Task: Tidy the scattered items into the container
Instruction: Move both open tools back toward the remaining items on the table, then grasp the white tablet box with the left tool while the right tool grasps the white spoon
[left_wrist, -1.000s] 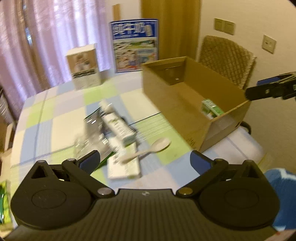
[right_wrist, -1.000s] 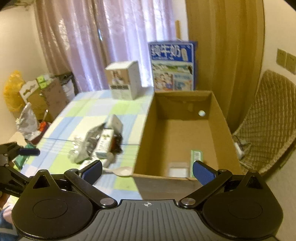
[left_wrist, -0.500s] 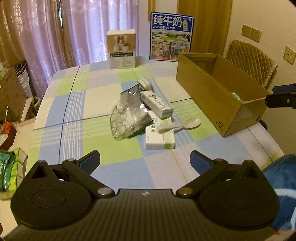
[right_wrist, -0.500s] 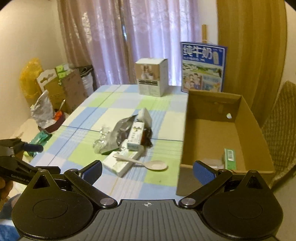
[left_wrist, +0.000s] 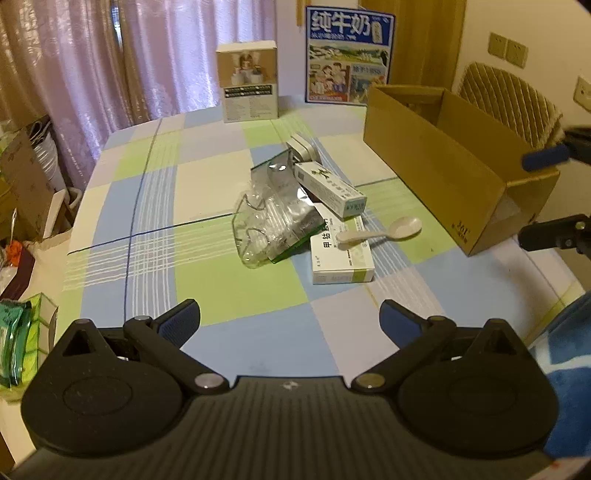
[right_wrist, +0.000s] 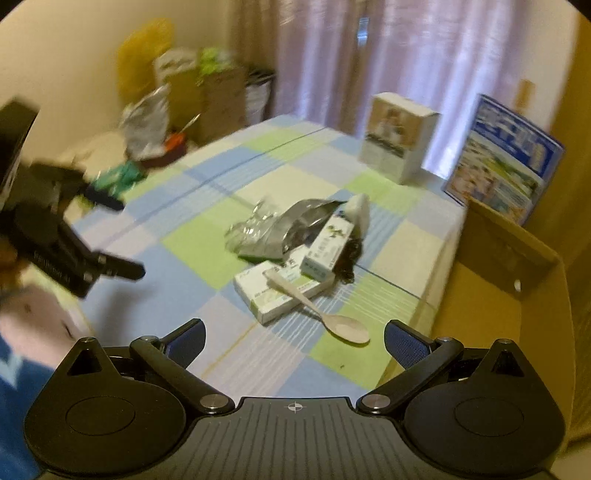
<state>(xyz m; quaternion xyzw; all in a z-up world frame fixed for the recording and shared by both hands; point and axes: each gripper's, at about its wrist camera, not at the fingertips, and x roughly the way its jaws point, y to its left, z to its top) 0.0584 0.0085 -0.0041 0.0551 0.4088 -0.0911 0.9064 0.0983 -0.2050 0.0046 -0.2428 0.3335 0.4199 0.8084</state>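
So the cardboard box (left_wrist: 439, 166) sits on the right side of the checked tablecloth (left_wrist: 236, 295), open top, and from these angles I can't really see what's inside it. The loose stuff is piled mid-table, left of the box: a crinkly clear plastic bag (left_wrist: 273, 218), a long green-and-white carton (left_wrist: 330, 188) lying across a flat white medicine box (left_wrist: 341, 254), and a pale spoon (left_wrist: 380, 230) with its handle resting on that flat box. Left gripper (left_wrist: 290, 319) hangs over the near edge, jaws wide apart, empty. Right gripper (right_wrist: 293, 338) hovers near the box's near-left corner, jaws apart too, holding nothing.
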